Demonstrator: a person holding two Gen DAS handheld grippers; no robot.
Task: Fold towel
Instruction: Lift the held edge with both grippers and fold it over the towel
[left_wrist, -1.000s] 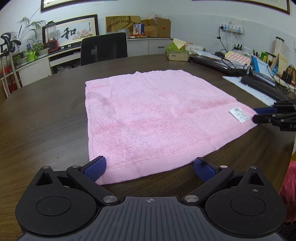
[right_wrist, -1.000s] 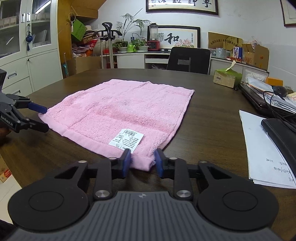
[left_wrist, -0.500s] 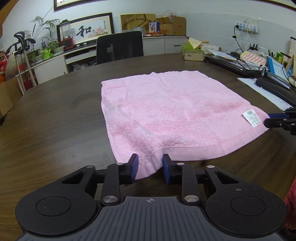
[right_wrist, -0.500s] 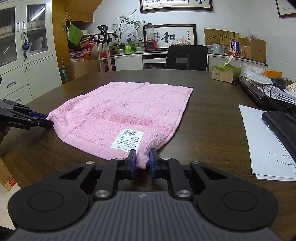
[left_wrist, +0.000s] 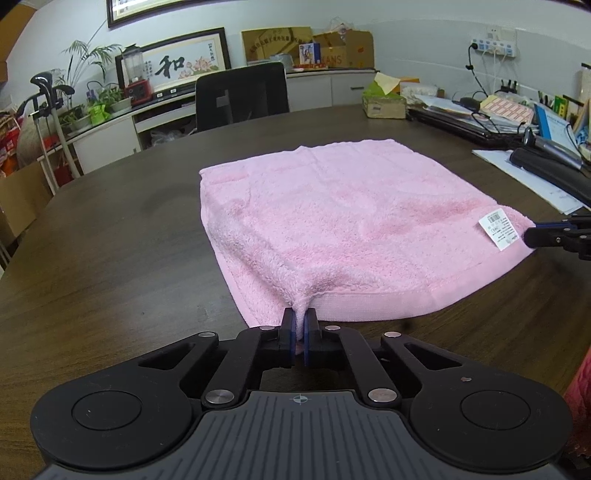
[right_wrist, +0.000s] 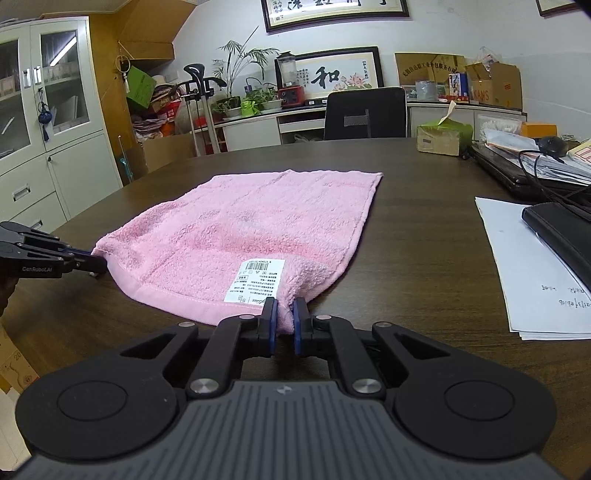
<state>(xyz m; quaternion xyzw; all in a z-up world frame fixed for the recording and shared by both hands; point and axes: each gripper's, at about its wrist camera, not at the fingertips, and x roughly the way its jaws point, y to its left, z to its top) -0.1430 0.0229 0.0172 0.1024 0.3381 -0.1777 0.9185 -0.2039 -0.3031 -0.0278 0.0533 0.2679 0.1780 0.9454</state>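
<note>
We are pinching near corners of pink towel (left_wrist: 332, 221) lying flat on table (left_wrist: 110, 258), long axis running away from us: left gripper (left_wrist: 299, 325), right gripper (right_wrist: 284, 317), both clamping cloth.

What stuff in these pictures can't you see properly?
- Label on the towel: print too small to read, right wrist view.
- Towel corner tips: hidden between the fingers of the left gripper and right gripper.
- Handwriting on the paper: too small.
- Chair: lower part hidden behind the table.
</note>
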